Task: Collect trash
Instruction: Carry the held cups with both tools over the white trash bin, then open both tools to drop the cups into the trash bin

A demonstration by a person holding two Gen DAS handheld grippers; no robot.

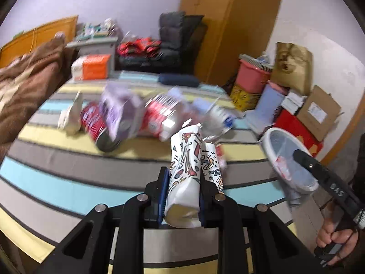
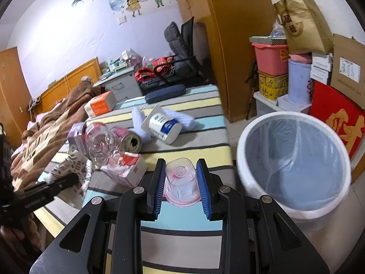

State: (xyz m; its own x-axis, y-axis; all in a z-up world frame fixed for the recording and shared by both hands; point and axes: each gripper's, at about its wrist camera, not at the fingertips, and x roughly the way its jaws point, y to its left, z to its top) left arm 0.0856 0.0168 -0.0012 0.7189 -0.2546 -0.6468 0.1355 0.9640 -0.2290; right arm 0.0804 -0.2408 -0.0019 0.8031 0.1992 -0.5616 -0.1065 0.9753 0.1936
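My left gripper (image 1: 183,175) is shut on a crushed patterned paper cup (image 1: 186,173), held above the striped bed. My right gripper (image 2: 180,166) is shut on a clear plastic cup (image 2: 181,182) with pink residue, held at the bed's edge left of the white trash bin (image 2: 294,159), which has a clear liner. The bin also shows in the left wrist view (image 1: 289,157) at the right, with the right gripper's arm (image 1: 324,175) across it. More trash lies on the bed: a clear bottle (image 2: 102,146), a pink can (image 2: 127,138), a red-and-white carton (image 2: 127,166), a white tub (image 2: 164,125).
A brown blanket (image 2: 45,132) covers the bed's left side. An orange-and-white box (image 2: 100,105) and a dark case (image 2: 164,93) lie farther back. Stacked bins, boxes and a paper bag (image 2: 303,25) crowd the wall behind the trash bin. A wooden wardrobe (image 2: 216,34) stands behind the bed.
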